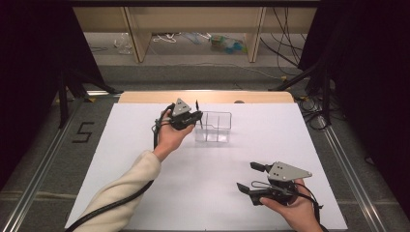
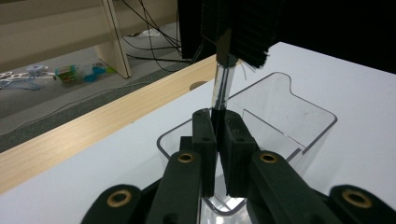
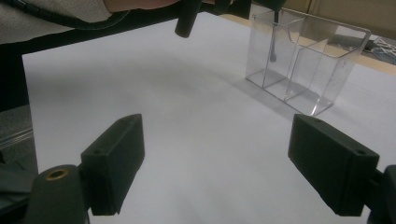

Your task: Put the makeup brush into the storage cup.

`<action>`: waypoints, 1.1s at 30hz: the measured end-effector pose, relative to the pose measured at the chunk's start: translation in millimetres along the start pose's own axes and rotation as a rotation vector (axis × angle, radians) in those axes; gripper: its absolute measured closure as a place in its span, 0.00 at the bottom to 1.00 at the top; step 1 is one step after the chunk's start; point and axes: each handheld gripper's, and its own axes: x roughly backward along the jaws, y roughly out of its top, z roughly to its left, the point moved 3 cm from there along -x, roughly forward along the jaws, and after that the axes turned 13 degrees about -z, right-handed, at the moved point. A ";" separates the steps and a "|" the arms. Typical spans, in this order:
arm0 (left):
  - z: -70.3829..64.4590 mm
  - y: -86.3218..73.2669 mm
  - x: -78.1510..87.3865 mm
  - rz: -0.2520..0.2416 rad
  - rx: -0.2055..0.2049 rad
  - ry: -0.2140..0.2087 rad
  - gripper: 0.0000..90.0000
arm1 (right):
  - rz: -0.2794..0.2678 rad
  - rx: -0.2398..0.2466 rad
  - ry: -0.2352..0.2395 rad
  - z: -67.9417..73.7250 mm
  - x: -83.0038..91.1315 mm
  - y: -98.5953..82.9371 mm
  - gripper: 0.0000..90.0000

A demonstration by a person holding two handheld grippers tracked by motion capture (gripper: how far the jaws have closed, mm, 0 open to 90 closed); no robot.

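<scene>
My left gripper (image 1: 196,119) (image 2: 217,123) is shut on a thin brush (image 2: 223,79) with a clear stem and a wide black bristle head pointing up. It holds the brush upright over the left end of a clear plastic organizer (image 1: 216,128) (image 2: 299,95) with divided compartments. In the right gripper view the brush's dark lower tip (image 3: 273,52) hangs inside the organizer's (image 3: 322,56) far-left compartment, above its floor. My right gripper (image 1: 246,176) (image 3: 233,158) stands open near the table's front right, with nothing between its jaws, aimed at the organizer.
A white board (image 1: 145,193) covers the table, with a wooden strip (image 1: 208,96) along its far edge. Beyond it are wooden shelf legs (image 1: 138,41), cables and small items on the floor. Black drapes hang at both sides.
</scene>
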 end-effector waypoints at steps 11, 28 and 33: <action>0.0 -1.5 -0.7 0.011 0.011 -0.003 0.95 | 0.000 -0.002 0.003 0.1 -0.3 -0.1 0.22; 1.0 -1.8 -0.6 0.022 0.020 0.001 0.94 | 0.000 -0.001 0.002 0.3 -0.2 -0.1 0.22; 0.9 -2.1 -0.7 0.028 0.027 -0.002 0.94 | -0.015 -0.004 0.007 0.6 -1.4 -0.3 0.22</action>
